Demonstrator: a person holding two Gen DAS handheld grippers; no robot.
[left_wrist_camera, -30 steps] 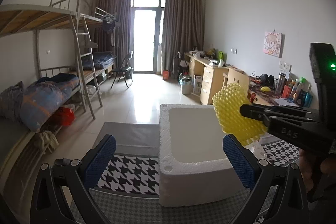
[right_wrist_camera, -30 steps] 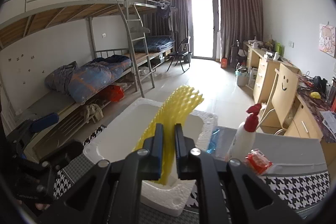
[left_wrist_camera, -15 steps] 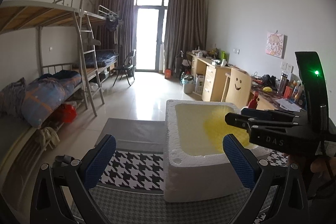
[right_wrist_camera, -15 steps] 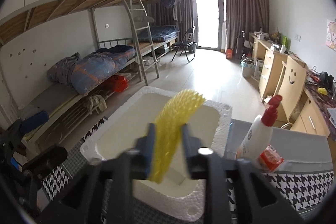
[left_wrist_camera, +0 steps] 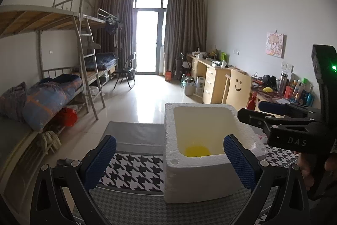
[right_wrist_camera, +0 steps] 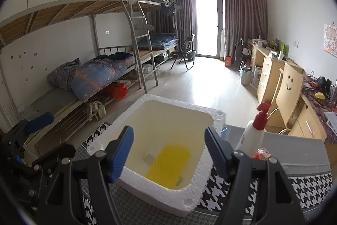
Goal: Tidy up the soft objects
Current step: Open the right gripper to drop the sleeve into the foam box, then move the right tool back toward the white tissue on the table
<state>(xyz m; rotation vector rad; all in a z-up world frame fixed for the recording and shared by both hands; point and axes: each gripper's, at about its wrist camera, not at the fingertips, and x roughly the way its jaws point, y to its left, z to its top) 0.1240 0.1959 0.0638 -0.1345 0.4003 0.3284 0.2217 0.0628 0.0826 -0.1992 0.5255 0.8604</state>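
Left wrist view first: the yellow foam net (left_wrist_camera: 197, 150), which a second ago stood upright between the right gripper's closed fingers above the box, now lies on the floor of the white foam box (left_wrist_camera: 202, 140), only its near edge showing over the rim. The right gripper (left_wrist_camera: 280, 113) hangs at the right edge of the picture over the box's far corner, with nothing yellow left on it. The left gripper (left_wrist_camera: 168, 159) has not changed in that second: its blue pads are spread wide, empty, one on either side of the box's near left corner without touching it. The box rests on a houndstooth cloth (left_wrist_camera: 134, 170).

Right wrist view: the right gripper (right_wrist_camera: 169, 153) has gone from clamped on the net to fully spread, and the yellow foam net (right_wrist_camera: 167, 166) lies flat at the bottom of the white foam box (right_wrist_camera: 147, 102), below and between the parted pads (a clean drop, by the look of it). A spray bottle (right_wrist_camera: 253, 134) and a red packet (right_wrist_camera: 261, 154) stand just right of the box.

So this item looks stowed; I judge that both tools are free for the next soft thing, though none is plainly in view.
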